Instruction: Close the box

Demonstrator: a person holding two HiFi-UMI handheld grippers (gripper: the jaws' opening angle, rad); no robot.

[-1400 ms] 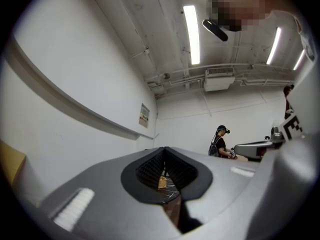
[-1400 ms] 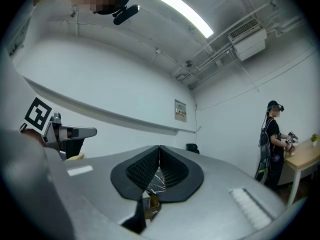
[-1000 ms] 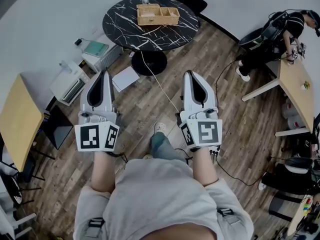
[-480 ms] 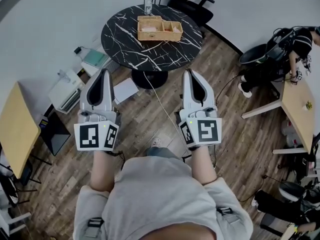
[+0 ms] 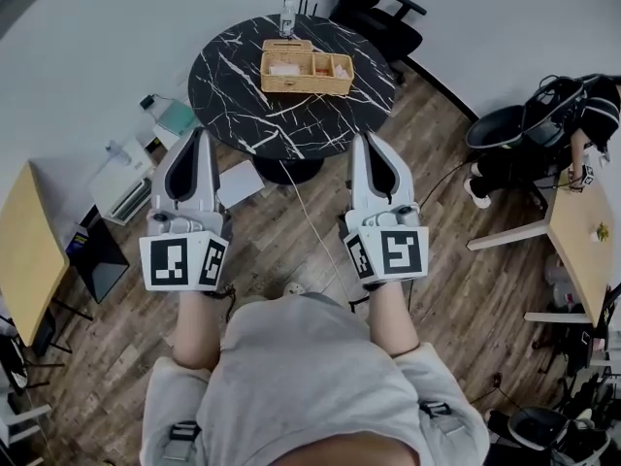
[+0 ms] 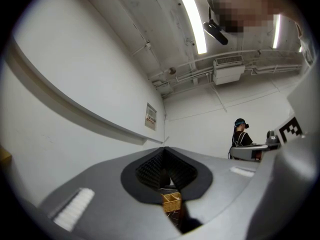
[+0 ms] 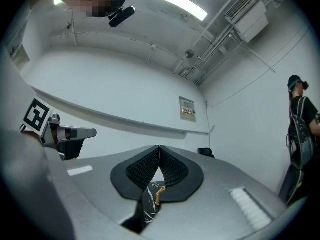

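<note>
Head view: we step closer; marble table (image 5: 233,85) and wicker box (image 5: 298,71) sit nearer than second ago. Box open, compartments showing, well ahead of both fingertips, untouched. Left gripper (image 5: 198,134) and right gripper (image 5: 365,140) pinched together, empty. We judge approach only; closing not begun.

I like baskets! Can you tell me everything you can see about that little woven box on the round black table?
The tan woven wicker box is rectangular and sits flat on the far half of the round black table with white veins. It is open on top. A woven flap behind its rear left corner looks like the lid. Dividers split the inside into compartments that hold pale and pinkish things too small to name. Only the table touches it.
</note>
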